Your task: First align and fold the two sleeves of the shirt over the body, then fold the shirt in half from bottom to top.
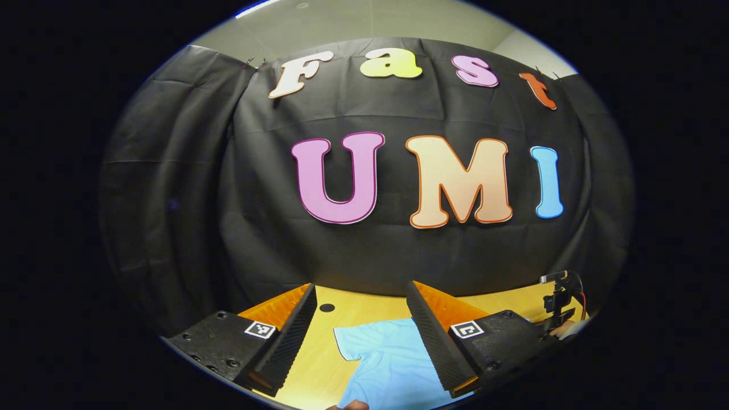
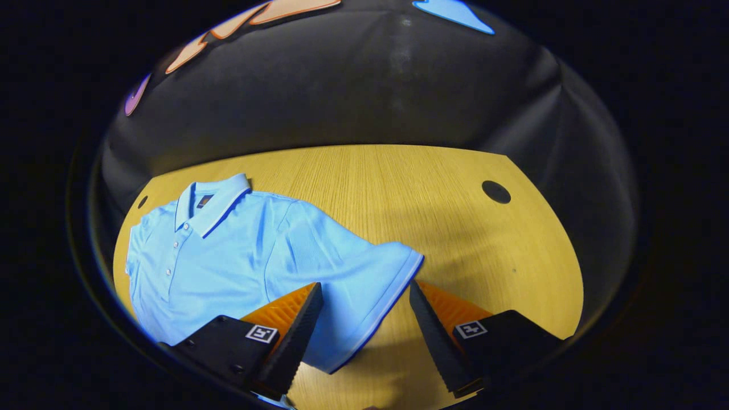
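Observation:
A light blue polo shirt (image 2: 228,262) lies flat on the wooden table (image 2: 455,228), collar (image 2: 212,204) toward the back wall and buttons facing up. One short sleeve (image 2: 364,267) is spread out to the side. My right gripper (image 2: 364,286) is open just over that sleeve, with the sleeve's hem between its fingers. In the left gripper view the other sleeve (image 1: 381,359) lies below my left gripper (image 1: 361,287). This gripper is open too, held level and facing the wall, with nothing between its fingers.
The table has small round holes (image 2: 496,192) (image 1: 327,307) near its back corners. Black cloth closes off the back and sides. A black device with red wires (image 1: 561,296) shows at the table's right edge in the left gripper view.

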